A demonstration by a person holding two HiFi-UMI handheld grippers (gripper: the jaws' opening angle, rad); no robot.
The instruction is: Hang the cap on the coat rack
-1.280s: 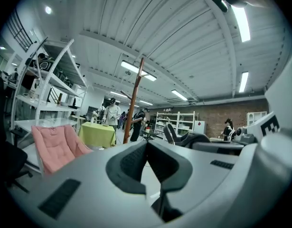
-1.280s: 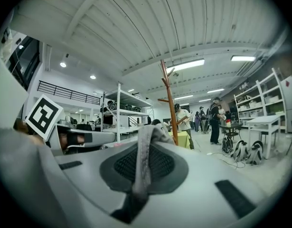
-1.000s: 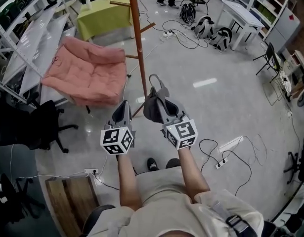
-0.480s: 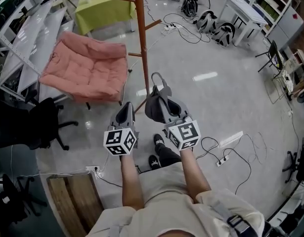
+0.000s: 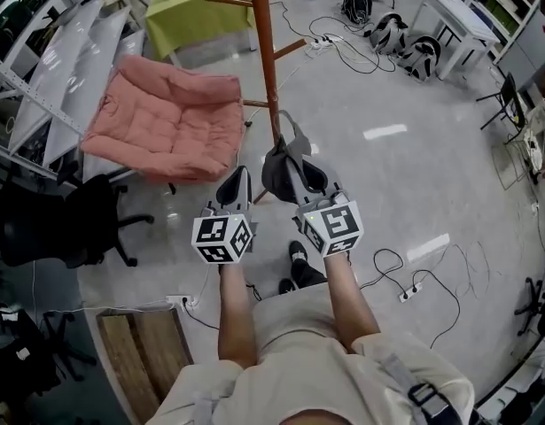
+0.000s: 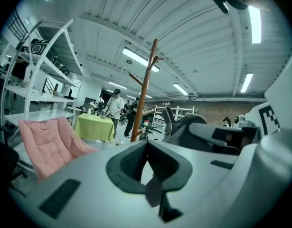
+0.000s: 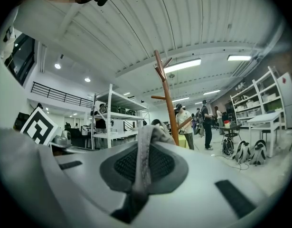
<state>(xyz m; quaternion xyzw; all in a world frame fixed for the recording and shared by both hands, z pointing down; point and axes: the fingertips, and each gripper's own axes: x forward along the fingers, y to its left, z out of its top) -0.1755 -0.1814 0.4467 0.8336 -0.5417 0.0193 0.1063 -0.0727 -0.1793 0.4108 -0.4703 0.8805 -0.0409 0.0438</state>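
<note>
The person has stepped closer to the rack [image 5: 264, 42] over the last second, so its brown pole now rises right ahead of both grippers, and the pink chair [image 5: 166, 118] has slid further left in the head view. A shoe [image 5: 298, 253] shows below the grippers, mid-stride on the floor [image 5: 405, 184].

The right gripper [image 5: 300, 177] is clamped on the cap [image 5: 274, 168]: in the right gripper view a fold of grey cloth stands pinched between the dark pads. The rest of the cap bunches up past the tips, just left of the pole. The cap is on none of the pegs and hangs in the air near the rack, held by that gripper alone.

The left gripper [image 5: 235, 189] is level with the right one and just beside it. Its jaws are together with nothing in them, and it is not touching the cap.

Behind the rack stands a desk [image 5: 197, 11] with a green cloth, and cables trail over the floor to the right.
</note>
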